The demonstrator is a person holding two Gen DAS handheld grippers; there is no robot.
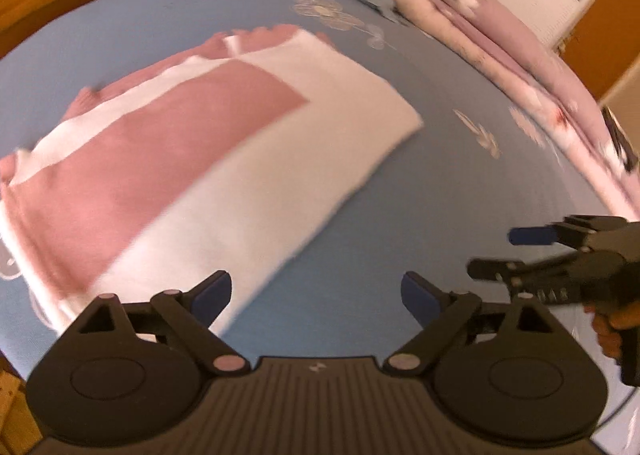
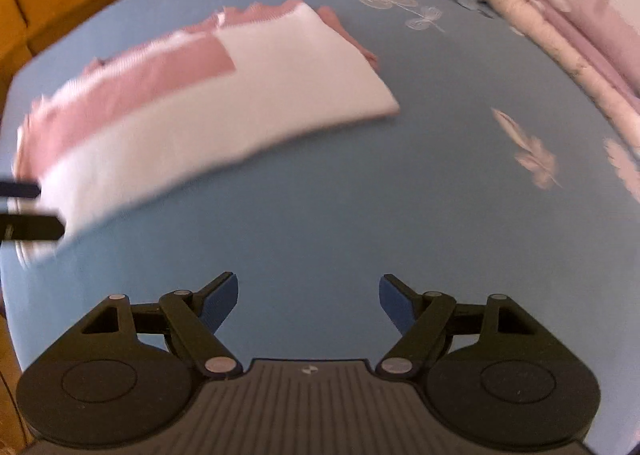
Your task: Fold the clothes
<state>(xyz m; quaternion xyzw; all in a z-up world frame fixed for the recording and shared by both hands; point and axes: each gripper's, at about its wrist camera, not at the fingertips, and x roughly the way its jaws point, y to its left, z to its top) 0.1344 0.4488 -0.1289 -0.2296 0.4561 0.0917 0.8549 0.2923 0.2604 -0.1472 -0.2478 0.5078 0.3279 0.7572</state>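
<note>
Soft, light, limp sweater (image 1: 192, 159) lies folded at 10 o'clock; both grippers (image 1: 316, 295) (image 2: 308, 295) released, empty; pinch thick folded edges.

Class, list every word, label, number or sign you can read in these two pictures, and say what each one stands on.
No readable words or numbers anywhere.
Small pale logo mark on the left gripper base: a symbol, no letters.
Same mark on the right gripper base.
Pink-and-white folded garment, blue flowered bedsheet: no text.
</note>
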